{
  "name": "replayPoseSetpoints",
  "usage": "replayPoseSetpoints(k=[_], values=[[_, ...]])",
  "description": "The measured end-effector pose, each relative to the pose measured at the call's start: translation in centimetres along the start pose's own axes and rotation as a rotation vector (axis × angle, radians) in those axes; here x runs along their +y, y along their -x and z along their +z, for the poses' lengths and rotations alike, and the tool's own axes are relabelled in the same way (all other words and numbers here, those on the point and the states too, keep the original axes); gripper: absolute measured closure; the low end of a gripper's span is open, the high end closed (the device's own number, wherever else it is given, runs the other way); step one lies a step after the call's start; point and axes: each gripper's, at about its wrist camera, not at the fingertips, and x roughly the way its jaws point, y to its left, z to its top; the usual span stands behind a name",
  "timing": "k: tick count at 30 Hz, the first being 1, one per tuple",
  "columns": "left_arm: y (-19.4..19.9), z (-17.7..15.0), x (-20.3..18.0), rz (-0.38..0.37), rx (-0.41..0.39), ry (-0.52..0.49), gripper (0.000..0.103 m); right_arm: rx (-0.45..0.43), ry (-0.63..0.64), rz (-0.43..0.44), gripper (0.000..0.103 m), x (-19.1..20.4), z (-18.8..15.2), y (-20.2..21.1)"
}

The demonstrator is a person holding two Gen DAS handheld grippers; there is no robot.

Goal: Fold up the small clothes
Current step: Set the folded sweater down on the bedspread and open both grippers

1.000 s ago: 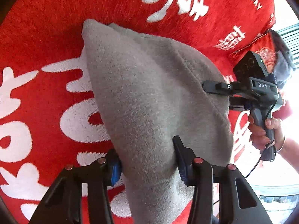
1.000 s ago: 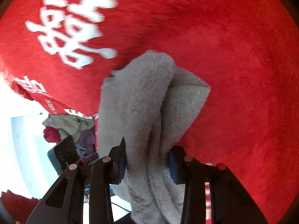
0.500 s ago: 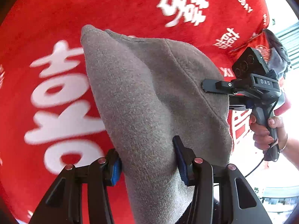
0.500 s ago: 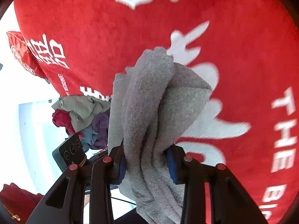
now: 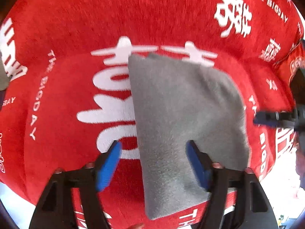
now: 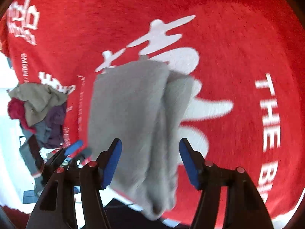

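Observation:
A folded grey garment [image 5: 183, 114] spreads over the red tablecloth [image 5: 76, 28] in the left wrist view. My left gripper [image 5: 153, 164] is above its near end with jaws opening. The left blue pad stands clear of the fabric and the right pad is at its edge without pinching it. In the right wrist view the same grey garment [image 6: 137, 114] is bunched in thick folds between the pads of my right gripper [image 6: 151, 164]. Those jaws are opening too, and gaps show on both sides. Whether the garment rests fully on the cloth I cannot tell.
The red tablecloth [image 6: 238, 38] carries large white characters and lettering. A pile of loose clothes [image 6: 38, 105] lies at the table's left edge, with pale floor beyond. The other gripper's blue pad [image 6: 74, 147] shows below the pile.
Both grippers had the grey garment pinched; their jaws have now spread and let it go. Both hands have travelled across the red cloth, and the garment has dropped away and flattened.

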Motion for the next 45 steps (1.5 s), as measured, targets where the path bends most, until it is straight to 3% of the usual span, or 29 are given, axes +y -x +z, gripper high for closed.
replayPoseSetpoints(k=[4, 5, 6, 7, 8, 11, 13, 15, 17, 19, 22, 26, 30, 31, 33, 34, 38, 41, 43, 45], values=[[2.0, 0.2, 0.4, 0.003, -0.016, 0.027, 0.001, 0.077, -0.041, 0.085, 0.038, 0.0, -2.6, -0.7], [2.3, 0.2, 0.4, 0.001, -0.012, 0.034, 0.001, 0.098, -0.065, 0.090, 0.045, 0.0, -3.0, -1.7], [2.4, 0.3, 0.3, -0.003, -0.012, 0.038, 0.001, 0.117, -0.086, 0.086, 0.071, -0.1, -3.1, -2.6], [2.6, 0.4, 0.0, -0.002, -0.017, 0.038, 0.001, 0.131, -0.100, 0.077, 0.089, -0.2, -3.2, -3.3], [3.2, 0.4, 0.0, 0.005, -0.039, 0.038, 0.001, 0.124, -0.096, 0.049, 0.093, -0.1, -3.1, -3.6], [5.9, 0.3, 0.1, 0.027, -0.146, 0.047, 0.001, 0.054, -0.001, -0.041, 0.093, 1.3, -3.1, -2.1], [6.9, 0.2, 0.2, 0.024, -0.163, 0.044, 0.001, 0.050, 0.046, -0.134, 0.093, 1.1, -3.7, -1.9], [6.4, 0.4, 0.2, 0.025, -0.133, 0.053, 0.001, 0.082, 0.024, -0.191, 0.095, -0.6, -4.5, -2.9], [5.6, 0.4, 0.0, 0.051, -0.090, 0.056, 0.001, 0.079, -0.021, -0.163, 0.095, -2.3, -4.9, -3.6], [4.7, 0.0, -0.3, 0.124, -0.030, 0.043, 0.001, 0.056, -0.039, -0.146, 0.095, -2.5, -5.2, -3.5], [3.5, -0.7, -0.8, 0.153, 0.045, 0.014, 0.000, 0.062, -0.034, -0.179, 0.096, -2.2, -6.0, -3.2], [2.9, -1.7, -1.2, 0.163, 0.130, -0.001, 0.001, 0.067, -0.103, -0.201, 0.089, -2.8, -6.7, -2.1], [4.3, -2.0, -2.0, 0.177, 0.143, -0.017, 0.001, 0.064, -0.100, -0.298, 0.081, -1.1, -7.5, 0.4], [4.7, -2.0, -2.1, 0.176, 0.141, -0.024, 0.001, 0.052, -0.087, -0.305, 0.077, -0.2, -7.7, 1.4], [5.6, -1.9, -2.5, 0.177, 0.137, -0.030, 0.001, 0.029, -0.078, -0.306, 0.037, 1.1, -8.1, 2.8], [5.9, -1.8, -2.6, 0.175, 0.137, -0.031, 0.001, 0.014, -0.070, -0.307, 0.031, 2.0, -8.3, 3.5], [7.5, -1.7, -2.9, 0.175, 0.139, -0.020, 0.001, -0.022, -0.017, -0.335, 0.029, 5.2, -8.5, 5.1], [8.7, -1.7, -3.0, 0.176, 0.141, -0.009, 0.001, -0.077, 0.029, -0.377, 0.016, 7.6, -8.6, 6.3], [9.2, -1.7, -3.0, 0.188, 0.139, -0.003, 0.001, -0.136, 0.046, -0.410, 0.000, 9.4, -8.7, 7.1], [9.8, -1.7, -2.9, 0.204, 0.142, 0.000, 0.001, -0.160, 0.050, -0.418, 0.000, 10.6, -8.7, 7.8]])
